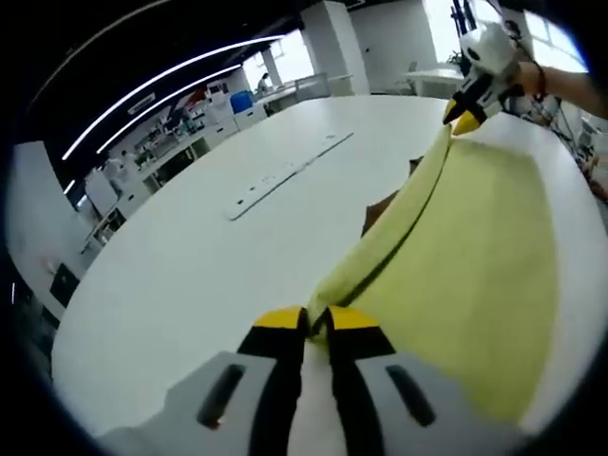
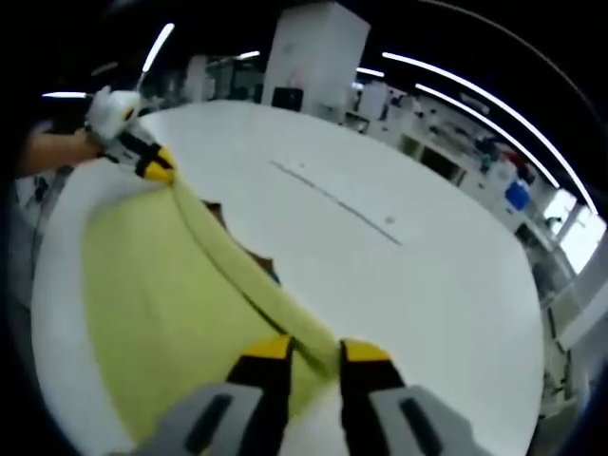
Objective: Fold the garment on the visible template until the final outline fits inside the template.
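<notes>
Left claw (image 1: 316, 328): my yellow-tipped jaws are pinched together on one end of the garment's raised edge; the fabric runs straight out from between them.

Right claw (image 2: 313, 353): pressed together on the other end of that same edge. In the left gripper view it shows far off at upper right (image 1: 467, 116), a hand behind it, with the cloth hanging from its tips.

Garment (image 1: 456, 275): pale yellow cloth, most of it lying flat on the white worktop (image 1: 190, 266). The gripped edge is lifted and bunched into a taut ridge between my two claws.

Long axis: the ridge runs claw to claw, so each claw looks along it at the other. The flat body of the cloth lies to the right of the ridge in the left gripper view and to its left in the right gripper view (image 2: 161, 313).

Template: something dark brown (image 1: 380, 211) peeks out from under the ridge, on the side away from the flat cloth. I take it for the template, but too little shows to be sure of its outline.

Key relation: both claws are equally engaged, one at each end, so the fold has to be carried sideways, across the ridge, with both hands moving together.

Risk: uneven travel would skew the fold line.
</notes>
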